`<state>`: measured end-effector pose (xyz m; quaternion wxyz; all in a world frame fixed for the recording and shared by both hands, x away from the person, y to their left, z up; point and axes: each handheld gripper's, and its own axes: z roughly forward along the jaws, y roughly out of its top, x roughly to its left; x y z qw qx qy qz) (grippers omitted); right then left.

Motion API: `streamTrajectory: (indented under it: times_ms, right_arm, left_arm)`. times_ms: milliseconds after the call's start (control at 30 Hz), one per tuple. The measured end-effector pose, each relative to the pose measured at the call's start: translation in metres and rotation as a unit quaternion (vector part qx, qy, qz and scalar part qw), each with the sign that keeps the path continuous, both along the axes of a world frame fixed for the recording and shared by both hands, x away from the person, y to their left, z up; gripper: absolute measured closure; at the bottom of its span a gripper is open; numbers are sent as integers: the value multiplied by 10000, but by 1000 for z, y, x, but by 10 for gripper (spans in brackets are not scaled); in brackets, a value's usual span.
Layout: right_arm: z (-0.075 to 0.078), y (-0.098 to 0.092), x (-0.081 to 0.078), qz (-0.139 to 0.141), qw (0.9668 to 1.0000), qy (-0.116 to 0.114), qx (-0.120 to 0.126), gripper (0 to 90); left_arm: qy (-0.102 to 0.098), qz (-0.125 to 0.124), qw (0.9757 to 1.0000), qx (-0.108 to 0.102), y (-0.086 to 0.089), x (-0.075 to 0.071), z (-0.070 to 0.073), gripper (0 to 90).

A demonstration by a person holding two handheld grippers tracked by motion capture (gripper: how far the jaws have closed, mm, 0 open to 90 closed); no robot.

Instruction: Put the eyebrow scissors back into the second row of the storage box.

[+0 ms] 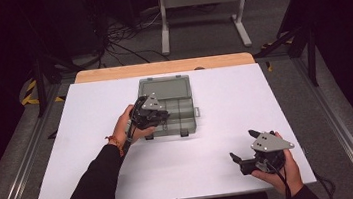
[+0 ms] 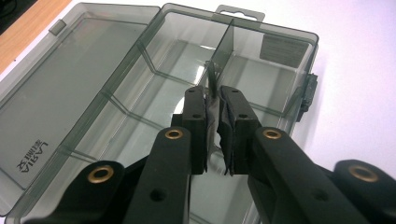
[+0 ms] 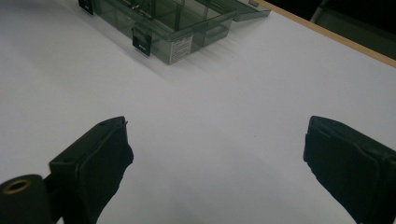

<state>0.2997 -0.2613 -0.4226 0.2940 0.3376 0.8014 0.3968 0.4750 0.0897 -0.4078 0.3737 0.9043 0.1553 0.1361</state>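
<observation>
High view first: going from the left, the left tongs [image 1: 159, 116] sit over the near left part of a smoky see-through plastic box [image 1: 184, 109], held in the person's left hand [image 1: 128, 126] with the dark sleeve [image 1: 94, 189] coming up from about 7 o'clock. The box is a bit past the middle of the white bench [image 1: 95, 154], its lid [image 1: 164, 87] flipped open and lying flat at 12 o'clock from the tray part. Over at 4 o'clock from the box, well apart from it, the right tongs [image 1: 243, 147] hover near the front edge of the bench in the right hand [image 1: 281, 170], pointing roughly toward 10 o'clock.

Left gripper view makes it clearer: the left tongs [image 2: 213, 100] are nearly pressed together, pinching a thin dark divider [image 2: 211, 81] that stands upright inside the box [image 2: 289, 51], just in front of the longer partition wall [image 2: 231, 44] running away toward 12 o'clock. The pads touch the divider on both sides. The open lid [image 2: 70, 84] spreads out at 10 o'clock, with a small printed logo [image 2: 32, 156] near its corner.

Right gripper view: the right tongs [image 3: 217, 149] are spread wide with nothing between them, just bare bench [image 3: 210, 107]. The box [image 3: 182, 28] shows up at 11 o'clock, far off, black latches [image 3: 141, 43] on its near side.
</observation>
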Motion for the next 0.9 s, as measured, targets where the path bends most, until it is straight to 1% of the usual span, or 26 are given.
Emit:
streamTrajectory:
  times_ms: [67, 300, 433, 500, 567, 600, 633, 667, 700, 800, 900]
  right_arm:
    - [0, 0, 0, -3, 10000, 6, 4, 78]
    - [0, 0, 0, 0, 10000, -5, -4, 78]
    - [0, 0, 0, 6, 10000, -7, -9, 78]
    - [0, 1, 0, 17, 10000, -19, -22, 78]
    - [0, 1, 0, 18, 10000, -16, -21, 78]
    - [0, 1, -1, 14, 10000, -18, -24, 78]
    - [0, 1, 0, 15, 10000, -16, -23, 78]
    - [0, 1, 0, 10, 10000, -21, -24, 78]
    - [0, 1, 0, 10, 10000, -21, -24, 78]
    - [0, 2, -1, 10, 10000, -25, -30, 78]
    - [0, 2, -1, 13, 10000, -34, -37, 78]
  left_arm:
    - [-8, -11, 10000, -27, 0, -1, 0, 781]
    - [-126, -39, 9998, -166, 5, -8, 6, 764]
    - [-281, -66, 9992, -260, 11, -15, 13, 743]
    - [-375, -73, 9990, -242, 14, -18, 16, 731]
    - [-477, -67, 9984, -305, 17, -23, 19, 705]
    - [-532, -81, 9981, -309, 19, -25, 20, 699]
    - [-532, -81, 9981, -309, 19, -25, 20, 696]
    - [-597, -78, 9977, -318, 21, -28, 21, 686]
    - [-648, -57, 9974, -317, 22, -30, 22, 686]
    - [-710, -29, 9967, -398, 27, -34, 24, 661]
    - [-816, 46, 9959, -381, 32, -39, 25, 628]
